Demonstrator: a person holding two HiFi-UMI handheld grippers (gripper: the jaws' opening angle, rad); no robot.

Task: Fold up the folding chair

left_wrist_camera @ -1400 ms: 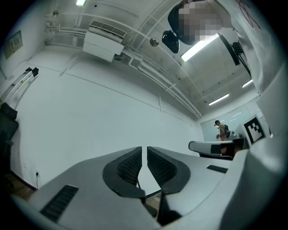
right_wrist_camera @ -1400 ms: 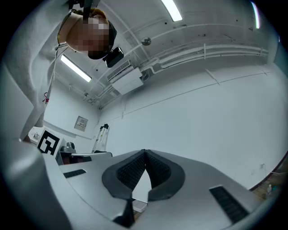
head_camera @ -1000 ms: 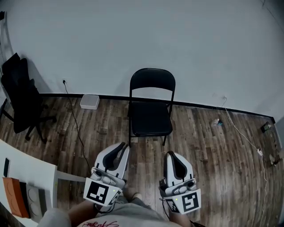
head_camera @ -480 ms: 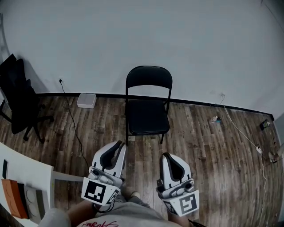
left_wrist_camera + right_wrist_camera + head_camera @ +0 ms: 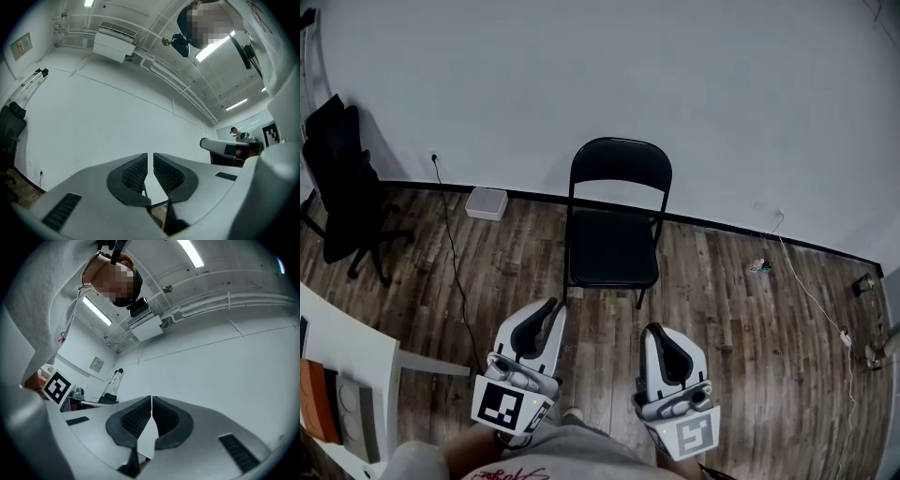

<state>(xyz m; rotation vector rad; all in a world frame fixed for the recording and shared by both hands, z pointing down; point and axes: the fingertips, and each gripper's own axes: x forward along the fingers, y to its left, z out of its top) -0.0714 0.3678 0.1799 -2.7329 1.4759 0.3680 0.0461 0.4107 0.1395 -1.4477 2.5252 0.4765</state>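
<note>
Folding chair (image 5: 617,225) stands unfolded — by the wall (image 5: 694,75) (wooden floor (image 5: 750,323)).

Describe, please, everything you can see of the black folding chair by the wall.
The folding chair is all black, with a thin tubular frame that looks like metal, a rounded backrest and a flat, squarish seat. There is an open gap between the backrest and the seat. It is unfolded, with the seat down, and stands upright on the wooden floor. Its back is towards the white wall and its seat faces the camera. Only its legs meet the floor, and nothing else touches it.
</note>
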